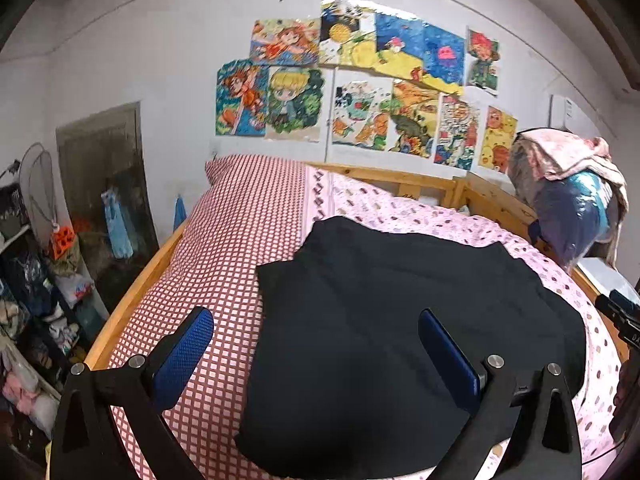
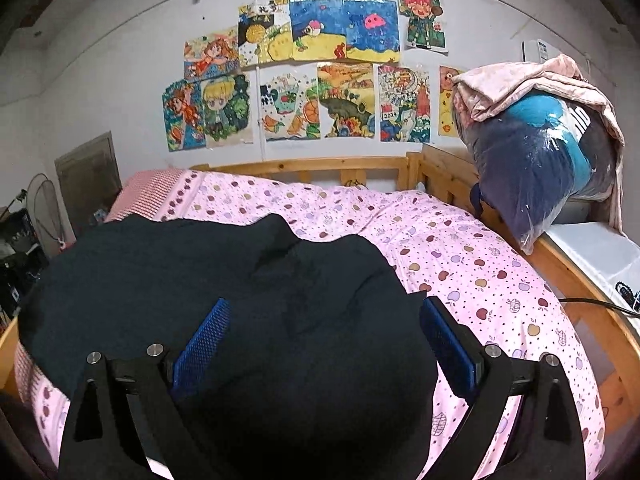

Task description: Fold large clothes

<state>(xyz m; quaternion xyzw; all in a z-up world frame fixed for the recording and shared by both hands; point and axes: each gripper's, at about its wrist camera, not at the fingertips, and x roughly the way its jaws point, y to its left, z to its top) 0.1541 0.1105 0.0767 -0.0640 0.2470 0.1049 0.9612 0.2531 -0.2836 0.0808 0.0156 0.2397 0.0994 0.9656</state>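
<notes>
Black garment (image 1: 400,320) lies on the bed (image 1: 224,248), both grippers spread above.

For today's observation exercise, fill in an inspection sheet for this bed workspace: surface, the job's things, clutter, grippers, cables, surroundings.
Surface: bed with a pink apple-print sheet and a red checked cover, in a wooden frame.
Job's things: dark garment lying on the bed, partly folded.
Clutter: bagged bundle with pink cloth over it, on the frame's corner.
Grippers: left gripper and right gripper open, above the garment.
Cables: black cable at right.
Surroundings: drawings on the wall; crowded shelves at left.
</notes>
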